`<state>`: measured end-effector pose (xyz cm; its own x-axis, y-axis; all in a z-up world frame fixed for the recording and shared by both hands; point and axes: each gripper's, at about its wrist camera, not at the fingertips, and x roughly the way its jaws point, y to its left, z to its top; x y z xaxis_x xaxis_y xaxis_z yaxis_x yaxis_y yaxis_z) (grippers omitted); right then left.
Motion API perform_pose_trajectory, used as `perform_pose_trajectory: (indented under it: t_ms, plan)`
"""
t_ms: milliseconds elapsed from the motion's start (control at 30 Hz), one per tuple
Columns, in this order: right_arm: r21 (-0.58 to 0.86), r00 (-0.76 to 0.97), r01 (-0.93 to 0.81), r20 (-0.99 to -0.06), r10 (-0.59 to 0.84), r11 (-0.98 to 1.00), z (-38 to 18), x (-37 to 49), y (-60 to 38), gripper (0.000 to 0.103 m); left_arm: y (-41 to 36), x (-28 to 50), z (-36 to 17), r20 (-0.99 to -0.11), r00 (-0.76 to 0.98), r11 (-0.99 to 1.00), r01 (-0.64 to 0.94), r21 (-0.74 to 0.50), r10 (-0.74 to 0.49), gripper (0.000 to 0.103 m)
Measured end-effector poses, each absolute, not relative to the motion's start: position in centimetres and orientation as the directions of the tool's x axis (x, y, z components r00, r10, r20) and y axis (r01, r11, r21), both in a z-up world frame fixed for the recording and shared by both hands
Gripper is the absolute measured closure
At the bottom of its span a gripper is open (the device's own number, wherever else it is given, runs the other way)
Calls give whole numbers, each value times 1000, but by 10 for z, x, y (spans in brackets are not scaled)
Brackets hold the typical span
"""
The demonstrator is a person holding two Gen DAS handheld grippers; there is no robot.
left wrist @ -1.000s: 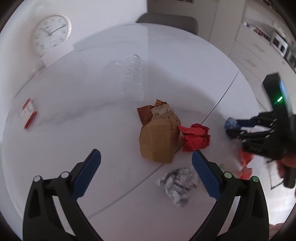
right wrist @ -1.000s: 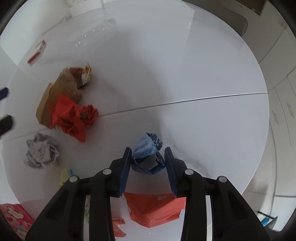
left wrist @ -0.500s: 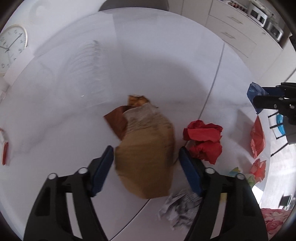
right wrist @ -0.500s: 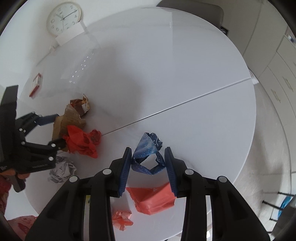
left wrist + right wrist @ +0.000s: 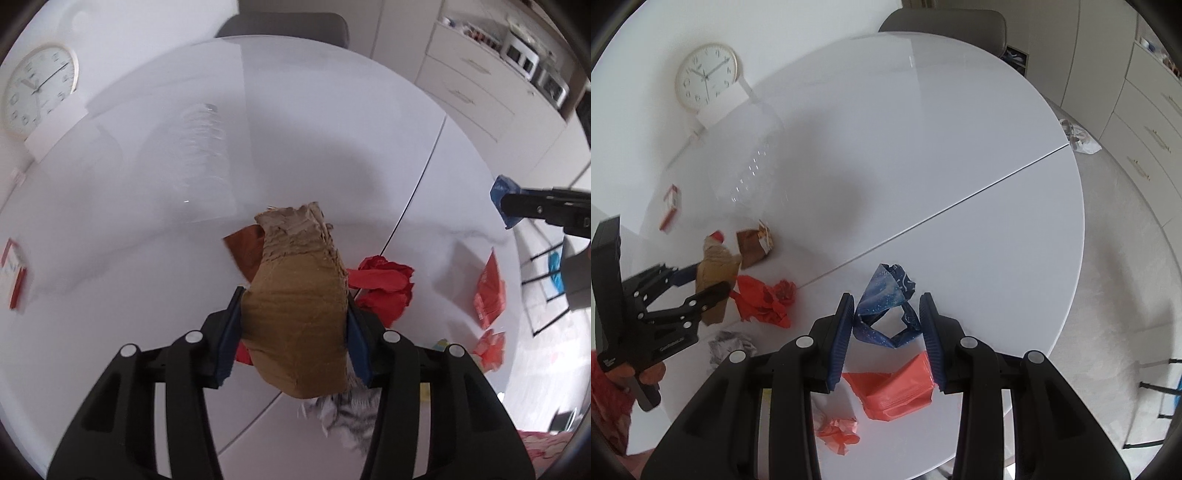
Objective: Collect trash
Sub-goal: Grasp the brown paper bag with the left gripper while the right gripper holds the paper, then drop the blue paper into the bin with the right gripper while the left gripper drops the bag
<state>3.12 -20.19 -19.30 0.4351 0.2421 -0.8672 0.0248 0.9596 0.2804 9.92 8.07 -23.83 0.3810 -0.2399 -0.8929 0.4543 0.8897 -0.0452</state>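
A second ago my left gripper (image 5: 293, 332) hung with its fingers spread wide above the litter; now they are closing and already bear on both flanks of the brown paper bag (image 5: 295, 317), which stands between them on the white desk (image 5: 332, 147). That looks to me like a grip nearly made, so the bag should be ready to lift once the squeeze settles.

My right gripper (image 5: 886, 321) has kept the same pinch on the crumpled blue wrapper (image 5: 886, 314) and has carried it up off the desk, so that piece counts as collected and only needs somewhere to go. No bin shows in either view, so I cannot tell where the drop will be.

Left on the desk: the red crumpled paper (image 5: 384, 288) just beside the bag, the grey-and-white paper ball (image 5: 731, 347) near my edge, an orange packet (image 5: 897, 387) and a small pink scrap (image 5: 838, 432) under the right gripper, plus a brown wrapper (image 5: 753, 245) behind the bag. A clear plastic bottle (image 5: 203, 155) and a red-and-white box (image 5: 671, 210) lie further off.
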Motion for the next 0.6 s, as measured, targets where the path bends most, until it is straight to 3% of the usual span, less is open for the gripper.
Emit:
perform_pose_trajectory:
  t_ms: [300, 433, 600]
  plan:
    - [275, 504, 117, -845, 182, 954, -176, -34, -258, 64, 77, 61, -178, -862, 435, 903, 425, -58, -260, 54]
    - [222, 399, 247, -910, 110, 943, -225, -79, -297, 63, 50, 32, -163, -858, 406, 888, 444, -117, -316, 54]
    - [217, 249, 365, -960, 130, 905, -328, -120, -322, 63, -2, 9, -163, -855, 349, 831, 535, -154, -383, 54]
